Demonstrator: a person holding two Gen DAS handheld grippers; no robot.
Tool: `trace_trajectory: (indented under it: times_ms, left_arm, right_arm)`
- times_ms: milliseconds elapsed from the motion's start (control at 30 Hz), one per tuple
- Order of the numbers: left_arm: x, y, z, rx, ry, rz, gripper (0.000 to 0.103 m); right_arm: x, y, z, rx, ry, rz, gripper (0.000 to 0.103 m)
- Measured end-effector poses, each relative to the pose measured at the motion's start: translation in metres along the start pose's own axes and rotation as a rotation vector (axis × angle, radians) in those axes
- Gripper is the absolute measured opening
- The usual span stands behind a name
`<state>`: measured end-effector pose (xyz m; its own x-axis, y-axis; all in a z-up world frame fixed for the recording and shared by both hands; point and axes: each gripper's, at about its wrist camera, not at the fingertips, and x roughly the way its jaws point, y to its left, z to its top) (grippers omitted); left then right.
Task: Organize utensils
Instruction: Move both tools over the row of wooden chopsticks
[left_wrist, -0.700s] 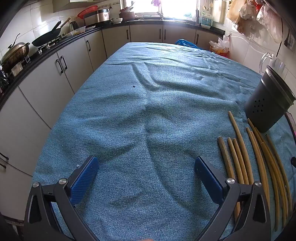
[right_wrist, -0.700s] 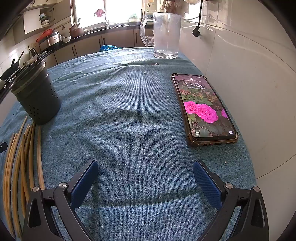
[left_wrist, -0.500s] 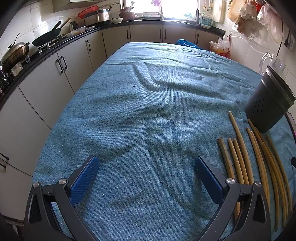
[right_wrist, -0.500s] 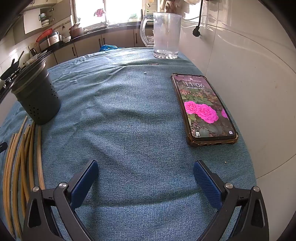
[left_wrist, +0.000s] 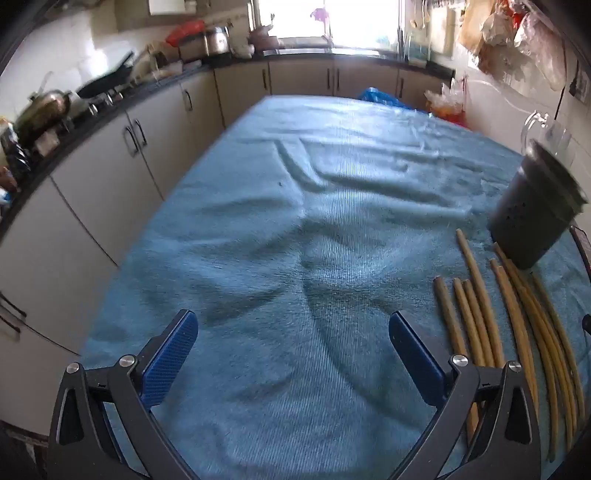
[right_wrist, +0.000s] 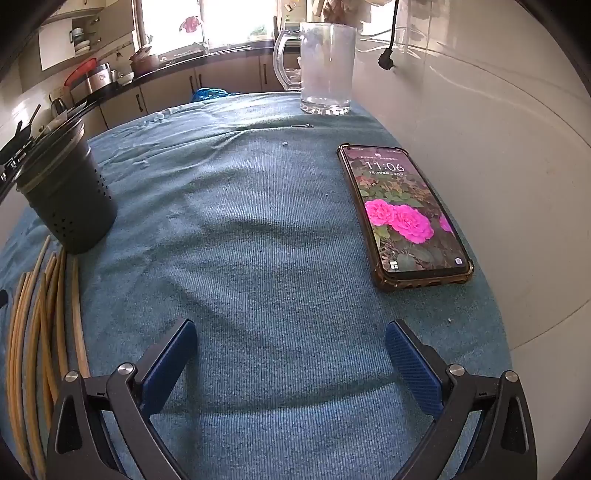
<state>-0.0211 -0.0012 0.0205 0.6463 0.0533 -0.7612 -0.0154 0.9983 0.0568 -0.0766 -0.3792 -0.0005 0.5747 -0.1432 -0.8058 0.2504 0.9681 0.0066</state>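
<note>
Here, left gripper (left_wrist: 293, 334) spread wide and empty over the blue cloth (left_wrist: 295, 229). Right gripper (right_wrist: 291, 341) likewise wide, gripping nothing. Chopsticks (left_wrist: 480, 295) lying loose in a row on the cloth between both grippers, far tips just beside the upright dark holder (right_wrist: 70, 199). Phone (right_wrist: 402, 214) flat near the wall, glass mug (right_wrist: 325, 66) beyond.

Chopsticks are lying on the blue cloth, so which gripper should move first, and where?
Probably the left gripper should swing right over the chopsticks: it is open and empty, they lie loose just beside its right finger, and the dark holder stands upright just beyond them.
</note>
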Motion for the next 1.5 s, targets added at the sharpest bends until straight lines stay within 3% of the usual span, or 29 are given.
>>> trace_trajectory:
  times_ms: [167, 567, 700, 967, 1133, 1500]
  left_arm:
    - [-0.06, -0.006, -0.008, 0.037, -0.127, 0.02, 0.103]
    - [-0.171, -0.029, -0.027, 0.053, -0.324, 0.029, 0.103]
    - [-0.179, -0.031, -0.035, 0.064, -0.319, 0.028, 0.103]
    - [-0.18, -0.03, -0.052, 0.035, -0.273, -0.045, 0.103]
    - [-0.179, -0.033, -0.061, 0.047, -0.267, -0.055, 0.103]
    - [-0.173, -0.028, -0.068, 0.06, -0.238, -0.049, 0.103]
  right_arm:
    - [-0.019, 0.001, -0.012, -0.003, -0.038, 0.01, 0.096]
    - [-0.107, 0.008, -0.04, 0.045, -0.282, 0.073, 0.096]
    - [-0.122, 0.012, -0.052, 0.026, -0.319, 0.07, 0.096]
    - [-0.144, 0.038, -0.066, -0.033, -0.336, 0.119, 0.096]
    - [-0.146, 0.061, -0.072, -0.102, -0.322, 0.14, 0.096]
    - [-0.145, 0.079, -0.077, -0.129, -0.297, 0.147, 0.096]
